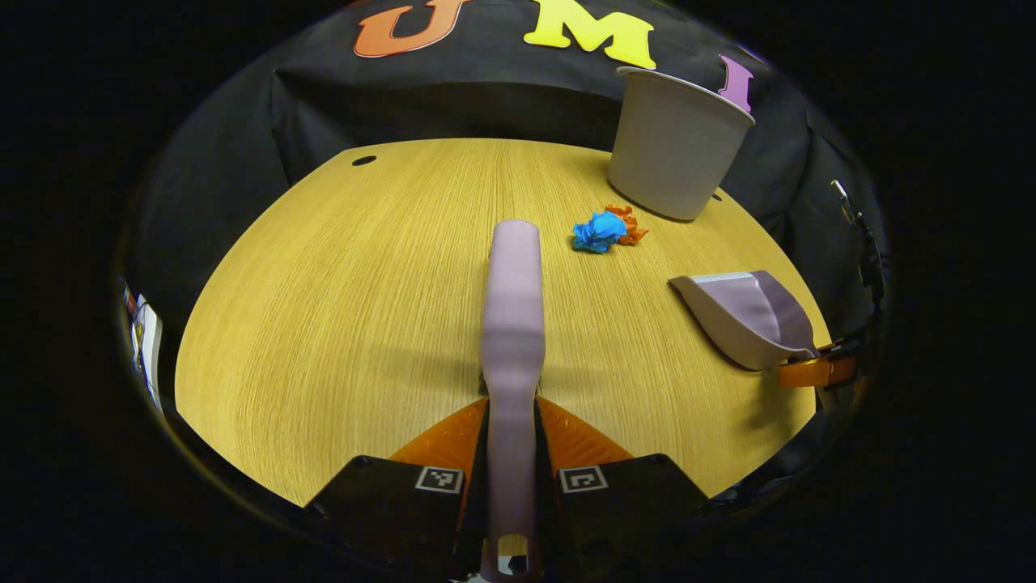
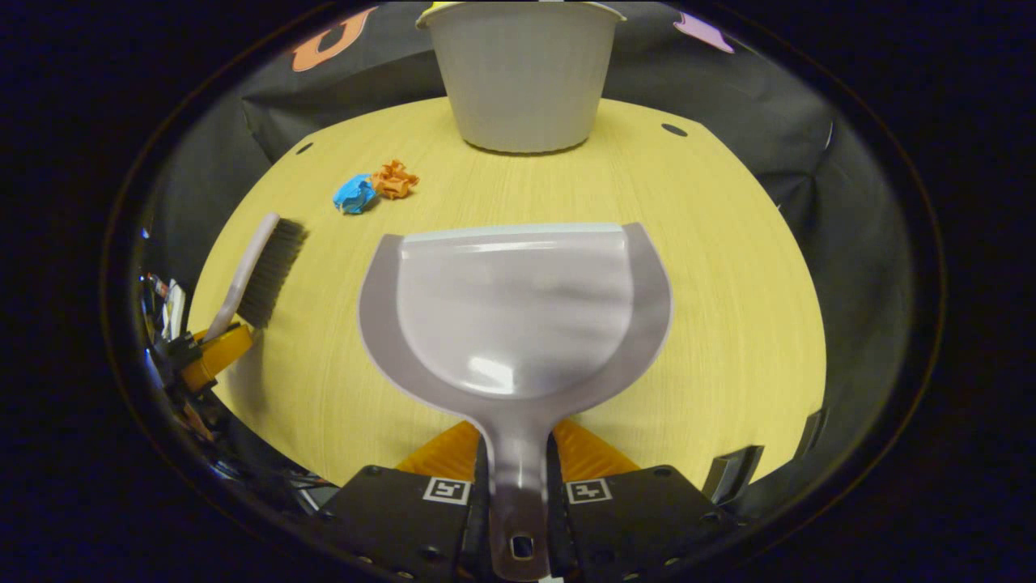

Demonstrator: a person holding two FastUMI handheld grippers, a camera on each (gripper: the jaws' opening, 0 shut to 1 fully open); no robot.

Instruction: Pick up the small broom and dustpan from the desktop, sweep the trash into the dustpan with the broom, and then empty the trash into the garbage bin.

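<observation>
My left gripper point(image 1: 511, 441) is shut on the handle of the small pale-lilac broom point(image 1: 513, 324), which points straight ahead above the wooden desktop point(image 1: 340, 291). My right gripper point(image 2: 518, 453) is shut on the handle of the matching dustpan point(image 2: 518, 316), held just above the desk with its mouth facing away. From the right gripper view the broom point(image 2: 259, 271) shows its dark bristles at the left. The dustpan point(image 1: 749, 316) appears at the right in the left gripper view. Two crumpled paper scraps, one blue point(image 1: 597, 232) and one orange point(image 1: 630, 223), lie together on the desk, also seen as blue scrap point(image 2: 354, 194) and orange scrap point(image 2: 393, 180).
A grey garbage bin point(image 2: 522, 77) stands upright at the far edge of the desk, just beyond the scraps; the bin point(image 1: 676, 146) is at the right rear in the left gripper view. Small cable holes point(image 1: 363, 160) mark the desk's back corners. Black cloth walls surround the desk.
</observation>
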